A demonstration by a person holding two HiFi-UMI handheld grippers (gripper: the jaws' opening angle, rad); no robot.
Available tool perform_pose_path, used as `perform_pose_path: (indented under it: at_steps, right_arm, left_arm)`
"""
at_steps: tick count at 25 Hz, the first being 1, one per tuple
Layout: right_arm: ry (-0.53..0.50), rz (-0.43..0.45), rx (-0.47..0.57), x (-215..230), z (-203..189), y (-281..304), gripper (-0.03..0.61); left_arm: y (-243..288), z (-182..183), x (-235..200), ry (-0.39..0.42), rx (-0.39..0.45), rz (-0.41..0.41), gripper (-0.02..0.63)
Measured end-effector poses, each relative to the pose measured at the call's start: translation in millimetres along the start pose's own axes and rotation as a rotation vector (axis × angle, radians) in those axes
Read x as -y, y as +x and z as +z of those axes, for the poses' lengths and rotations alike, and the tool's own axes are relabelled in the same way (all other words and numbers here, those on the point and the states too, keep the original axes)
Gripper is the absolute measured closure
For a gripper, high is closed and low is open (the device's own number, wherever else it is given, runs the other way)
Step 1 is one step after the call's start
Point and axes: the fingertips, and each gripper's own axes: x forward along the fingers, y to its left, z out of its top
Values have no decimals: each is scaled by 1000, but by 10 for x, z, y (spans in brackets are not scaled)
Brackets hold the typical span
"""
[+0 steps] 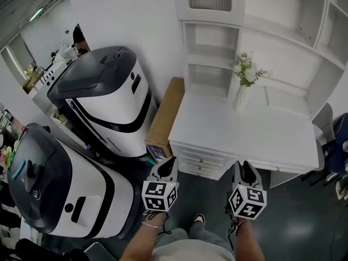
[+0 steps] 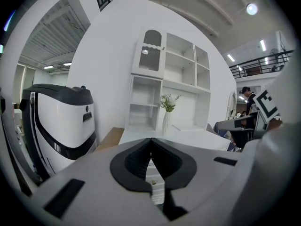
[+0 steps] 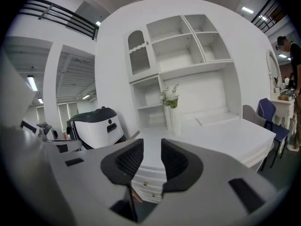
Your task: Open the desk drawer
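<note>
Nothing is opened yet: the drawers (image 1: 202,163) under the counter (image 1: 244,129) at frame centre sit shut, untouched. The left gripper (image 1: 172,162) has its jaws together and empty. The right gripper (image 1: 246,166) has its jaws apart and empty.

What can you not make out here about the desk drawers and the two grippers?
Drawers, head view: seen steeply from above, knobs too small to count.
Left gripper view: the left gripper itself covers them, bar a sliver below its shut jaws.
Right gripper view: only a strip shows between the open jaws of the right gripper.
</note>
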Motion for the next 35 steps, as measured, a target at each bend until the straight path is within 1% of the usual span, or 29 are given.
perform_pose_path:
  at_steps: [3, 6, 14, 21, 29, 35]
  right_arm:
    - [-11, 3, -2, 37, 56, 190, 454]
    - [-5, 9, -26, 0, 25, 322, 454]
    - [-14, -7, -37, -230, 83, 584, 453]
    - [-24, -13, -46, -371, 99, 736, 451]
    - [-28, -4, -80, -470, -21, 865, 453]
    - [-35, 11, -135, -531, -283, 985, 453]
  left_arm:
    - [132, 40, -49, 13, -9, 15, 595]
    - [210, 36, -114, 15, -24, 17, 595]
    - [458, 141, -380, 13, -22, -18, 595]
    - [542, 163, -597, -3, -20, -21, 595]
    - [545, 6, -770, -19, -47, -2, 595]
    - [533, -310, -935, -51, -92, 35, 595]
